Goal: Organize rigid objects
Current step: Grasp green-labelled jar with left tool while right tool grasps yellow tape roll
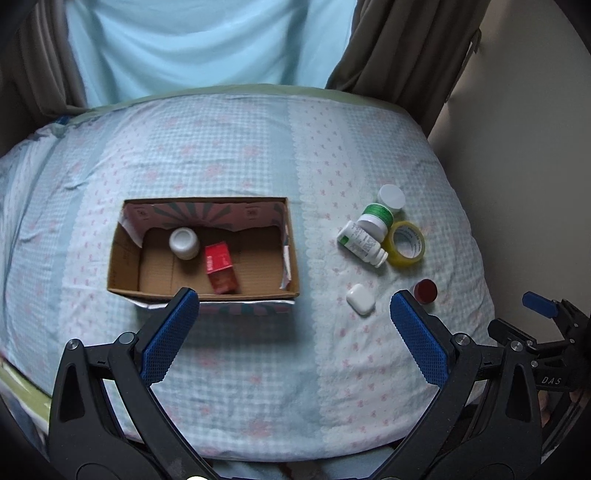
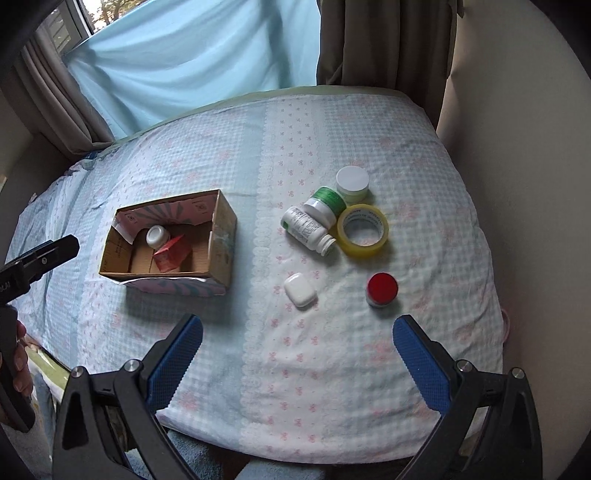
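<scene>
Both jaws spread wide, empty, over the bed: open cardboard box (image 1: 203, 254) at ten o'clock collects; small white rounded case (image 2: 300, 290) waits nearest.

A bed (image 1: 258, 369) filled most of both views, covered with a pale blue and white checked sheet (image 2: 314, 369) printed with small pink bows and flowers. Behind its far edge hung a light blue curtain (image 1: 207, 44), flanked by 2 brown drapes (image 1: 399, 48), and a plain cream wall (image 2: 517, 147) ran along the bed's right side. A sliver of window (image 2: 92, 14) showed at the top left of the right wrist view.
</scene>
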